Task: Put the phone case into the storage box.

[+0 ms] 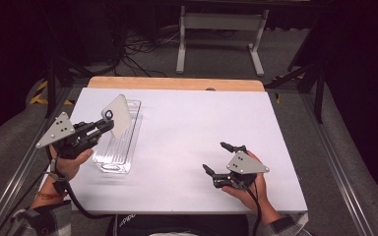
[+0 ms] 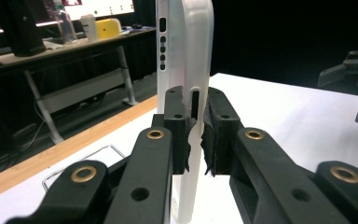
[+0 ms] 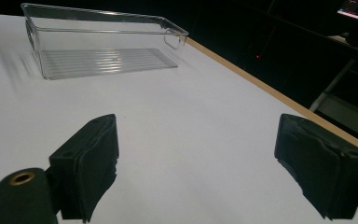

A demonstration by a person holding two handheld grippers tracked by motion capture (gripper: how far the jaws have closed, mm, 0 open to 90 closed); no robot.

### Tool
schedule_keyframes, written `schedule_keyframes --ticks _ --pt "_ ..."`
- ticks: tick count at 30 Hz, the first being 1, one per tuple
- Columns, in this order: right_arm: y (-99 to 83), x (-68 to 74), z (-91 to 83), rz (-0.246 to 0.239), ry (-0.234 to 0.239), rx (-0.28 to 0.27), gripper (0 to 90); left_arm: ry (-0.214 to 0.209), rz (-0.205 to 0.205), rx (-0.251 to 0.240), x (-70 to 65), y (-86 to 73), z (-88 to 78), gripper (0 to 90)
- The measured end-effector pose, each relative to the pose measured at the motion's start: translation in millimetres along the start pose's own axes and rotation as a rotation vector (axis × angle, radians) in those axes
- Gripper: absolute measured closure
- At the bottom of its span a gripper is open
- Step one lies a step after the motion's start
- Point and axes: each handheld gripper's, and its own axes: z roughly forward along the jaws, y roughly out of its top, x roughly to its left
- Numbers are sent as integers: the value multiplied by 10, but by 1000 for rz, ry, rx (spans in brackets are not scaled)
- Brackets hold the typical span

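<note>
The left gripper (image 1: pixel 106 123) is clamped on a translucent white phone case (image 1: pixel 119 115), and in the left gripper view the hold is plain: the two black pads (image 2: pixel 176 126) pinch the case's (image 2: pixel 186 70) side wall just at its button slot, the case standing on edge with its long axis running up and away from the jaws. From the high view the case hangs over the far half of the clear plastic bin (image 1: pixel 128 157), which sits on the left part of the white table (image 1: pixel 187 128) with its own long axis running from the person toward the far edge. That is the relation that counts: the case is directly above the bin and tilted up, not yet down inside it, so a lowering and a turn to lay its length along the bin's length looks like the likely move, if the bin is where it is going. The right gripper (image 1: pixel 225 157) rests low at the right of the table, well apart from the bin, jaws spread wide with nothing between them; in the right gripper view the bin (image 3: pixel 102 42) lies far ahead and to the left across bare table. The left hand is clearly the nearer one.
</note>
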Motion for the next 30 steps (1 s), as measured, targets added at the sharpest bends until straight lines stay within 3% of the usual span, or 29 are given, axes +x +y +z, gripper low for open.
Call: schedule_keyframes --ticks 24,30 --pt "-68 5 125 17 20 51 143 -24 -61 94 667 -315 461 814" --pt "-89 16 162 16 28 72 142 -40 -69 109 765 -384 574 814"
